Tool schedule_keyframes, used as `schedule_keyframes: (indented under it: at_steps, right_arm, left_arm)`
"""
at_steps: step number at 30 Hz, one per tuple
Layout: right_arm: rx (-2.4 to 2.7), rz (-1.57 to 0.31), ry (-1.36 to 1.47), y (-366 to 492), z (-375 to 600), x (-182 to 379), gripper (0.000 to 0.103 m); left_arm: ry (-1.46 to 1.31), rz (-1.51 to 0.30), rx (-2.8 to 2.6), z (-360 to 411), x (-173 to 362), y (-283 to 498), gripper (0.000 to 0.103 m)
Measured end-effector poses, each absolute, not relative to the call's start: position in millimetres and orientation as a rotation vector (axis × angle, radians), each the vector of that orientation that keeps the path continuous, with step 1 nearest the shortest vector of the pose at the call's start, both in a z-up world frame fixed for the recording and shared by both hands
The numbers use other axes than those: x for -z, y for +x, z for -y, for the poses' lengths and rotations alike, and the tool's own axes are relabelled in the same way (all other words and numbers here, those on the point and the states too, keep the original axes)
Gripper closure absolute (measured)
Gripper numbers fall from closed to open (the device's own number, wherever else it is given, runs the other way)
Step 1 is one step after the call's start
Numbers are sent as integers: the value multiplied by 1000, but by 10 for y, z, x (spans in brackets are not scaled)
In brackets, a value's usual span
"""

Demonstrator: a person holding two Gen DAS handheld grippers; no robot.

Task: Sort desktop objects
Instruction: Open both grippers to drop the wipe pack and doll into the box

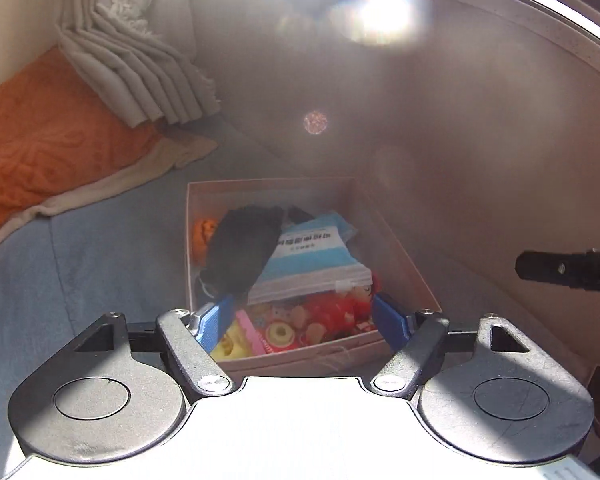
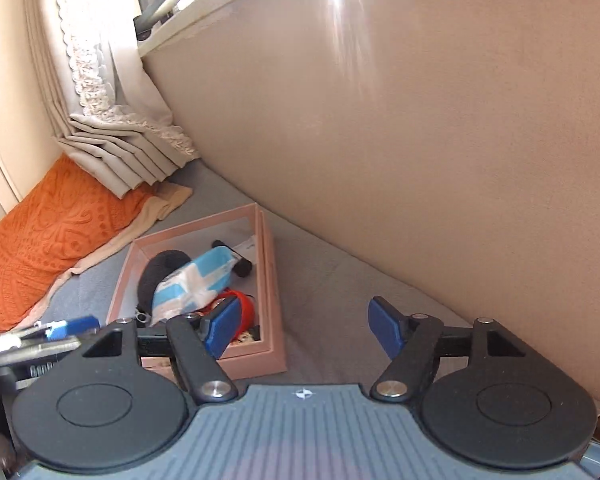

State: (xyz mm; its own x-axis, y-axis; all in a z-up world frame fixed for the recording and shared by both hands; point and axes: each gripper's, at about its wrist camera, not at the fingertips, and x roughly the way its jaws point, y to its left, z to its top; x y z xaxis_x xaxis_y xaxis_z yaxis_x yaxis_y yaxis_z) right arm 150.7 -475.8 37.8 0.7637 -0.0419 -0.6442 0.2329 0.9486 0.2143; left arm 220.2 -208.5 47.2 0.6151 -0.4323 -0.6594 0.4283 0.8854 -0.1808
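- My left gripper hangs over the near end of the pink box, jaws spread wide, nothing between the blue pads.
- My right gripper is to the right of the same box, jaws also wide apart and empty; its left pad overlaps the box's near right corner in view, the right pad is over bare grey-blue surface. Can't tell if the left pad touches the box.
- Box sits on that grey-blue surface, close to the beige wall, lid off, full of stuff.
- Contents, left wrist view: blue-and-white zip pouch on top, leaning across the middle; black fabric item at the left, partly under the pouch; small orange thing against the left wall.
- Near end of the box: red doll-like toy, yellow piece, pink strip and a patterned bit between them. Too blurred to name them better.
- Right wrist view shows the same pouch, the black item and something red below the pouch.
- Left gripper's blue tip shows at the left edge of the right view, just beside the box.
- Orange cushion and folded curtain lie beyond the box, well apart from it.
- Sun glare washes out the top of the left view.
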Motion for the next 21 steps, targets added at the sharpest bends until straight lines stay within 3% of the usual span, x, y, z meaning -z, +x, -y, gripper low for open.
schedule_keyframes:
  at_steps: [5,7,12,18,21]
  right_arm:
    - [104,-721,375,1638,4907,-288,32]
    - [105,-734,354,1649,4890,-250,32]
    - [89,-773,389,1682,4929,-207,31]
    - [78,-771,407,1672,4943,-217,28]
    - [94,-802,399,1705,4940,-181,25]
  left_arm:
    - [61,-912,423,2595,-346,2796,25]
    - [140,-949,400,2790,-240,2901,35]
    - [273,-922,370,3015,-136,2853,47]
    - [700,-565,422,3240,-184,2457,68]
    - [931,-456,475,3353,16,2291,54]
